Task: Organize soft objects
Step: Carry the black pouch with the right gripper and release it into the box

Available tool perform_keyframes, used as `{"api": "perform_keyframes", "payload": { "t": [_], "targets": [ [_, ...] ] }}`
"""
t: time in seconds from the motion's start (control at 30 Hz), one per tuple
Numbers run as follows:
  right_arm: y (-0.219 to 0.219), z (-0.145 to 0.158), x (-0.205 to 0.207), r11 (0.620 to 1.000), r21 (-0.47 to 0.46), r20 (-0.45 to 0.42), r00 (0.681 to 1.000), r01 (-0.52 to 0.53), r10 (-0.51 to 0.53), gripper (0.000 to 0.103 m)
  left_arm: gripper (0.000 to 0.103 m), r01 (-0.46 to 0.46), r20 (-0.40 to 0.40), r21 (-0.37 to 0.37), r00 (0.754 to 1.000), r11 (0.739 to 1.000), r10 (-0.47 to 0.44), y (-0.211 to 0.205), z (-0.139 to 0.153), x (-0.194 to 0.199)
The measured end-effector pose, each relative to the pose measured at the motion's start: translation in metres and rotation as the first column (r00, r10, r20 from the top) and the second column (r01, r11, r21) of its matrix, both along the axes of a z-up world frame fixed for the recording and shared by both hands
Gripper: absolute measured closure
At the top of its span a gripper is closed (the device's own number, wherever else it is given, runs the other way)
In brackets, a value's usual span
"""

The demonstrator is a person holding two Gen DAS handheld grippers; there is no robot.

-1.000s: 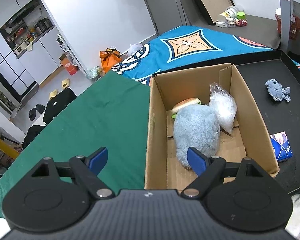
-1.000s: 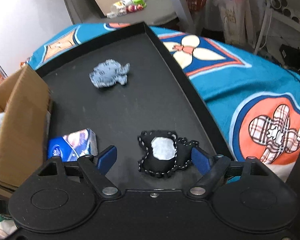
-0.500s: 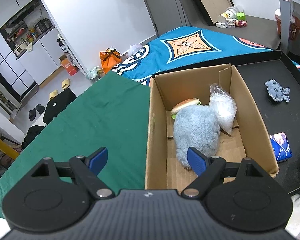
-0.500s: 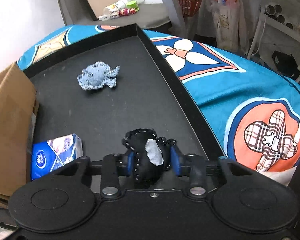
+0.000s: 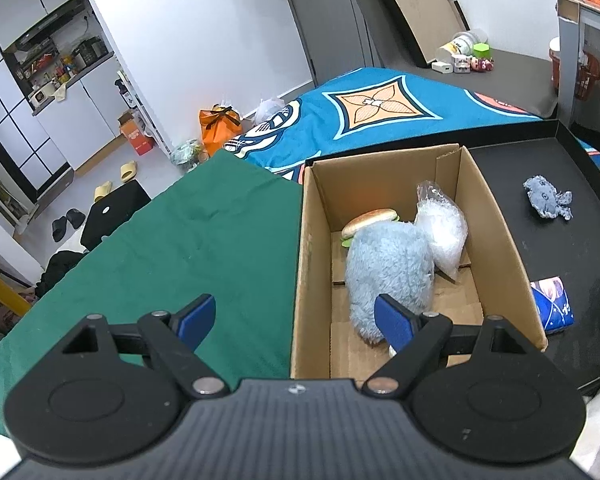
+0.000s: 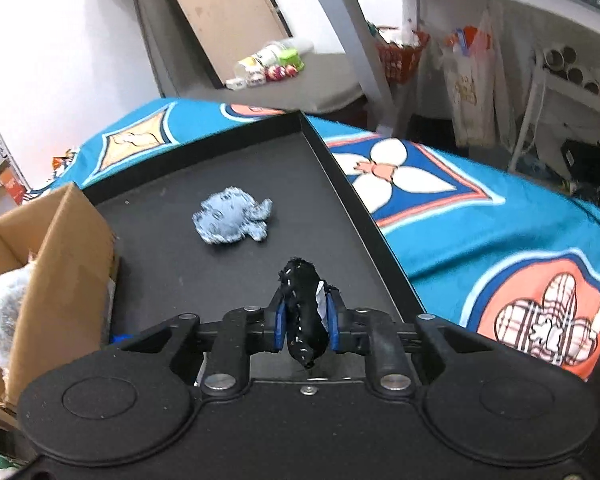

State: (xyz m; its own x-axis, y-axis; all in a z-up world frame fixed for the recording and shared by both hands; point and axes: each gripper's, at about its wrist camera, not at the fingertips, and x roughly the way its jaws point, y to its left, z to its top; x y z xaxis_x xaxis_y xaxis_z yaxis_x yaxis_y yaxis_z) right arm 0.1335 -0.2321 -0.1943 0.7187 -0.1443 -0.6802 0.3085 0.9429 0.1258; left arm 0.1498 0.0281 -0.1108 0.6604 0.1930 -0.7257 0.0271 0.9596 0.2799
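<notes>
Black soft toy (image 6: 303, 320) squeezed in the right gripper (image 6: 305, 323), lifted clear of the black tray (image 6: 236, 168)

Likely light, limp and easily crushed, so best held across the middle as now, with a loose end apt to sag or snag on a box edge; black fabric with pale stitching along the seams and a pale patch showing at one side, pinched narrow between the blue pads (image 6: 279, 322). Just beyond on the tray, a blue-grey plush (image 6: 230, 222), lying loose. Further left, the cardboard box (image 5: 496, 216) with a fluffy blue plush (image 5: 388, 268), a burger toy (image 5: 370, 220) and a clear filled bag (image 5: 440, 228) inside; a blue packet (image 5: 552, 304) just outside its wall. Left gripper (image 5: 296, 318) spread wide and empty, poised above the near edge of the box and the green cloth (image 5: 188, 240)
</notes>
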Motion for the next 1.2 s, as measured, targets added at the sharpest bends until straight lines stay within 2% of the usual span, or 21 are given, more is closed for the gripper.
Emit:
{"api": "perform_keyframes", "payload": {
  "t": [0.53, 0.87, 1.2],
  "targets": [
    [0.019, 0.029, 0.006, 0.989, -0.040, 0.059, 0.987, -0.144, 0.147, 0.083, 0.018, -0.024, -0.020, -0.024, 1.000, 0.999, 0.024, 0.007, -0.004, 0.003],
    [0.041, 0.051, 0.012, 0.964, -0.057, 0.110, 0.958, -0.258, 0.263, 0.083, 0.018, -0.058, -0.021, -0.047, 0.998, 0.997, 0.058, 0.015, -0.004, 0.004],
    [0.070, 0.073, 0.022, 0.935, -0.079, 0.131, 0.926, -0.347, 0.355, 0.083, 0.021, -0.069, -0.021, -0.108, 0.998, 0.992, 0.067, 0.024, -0.006, 0.008]
  ]
}}
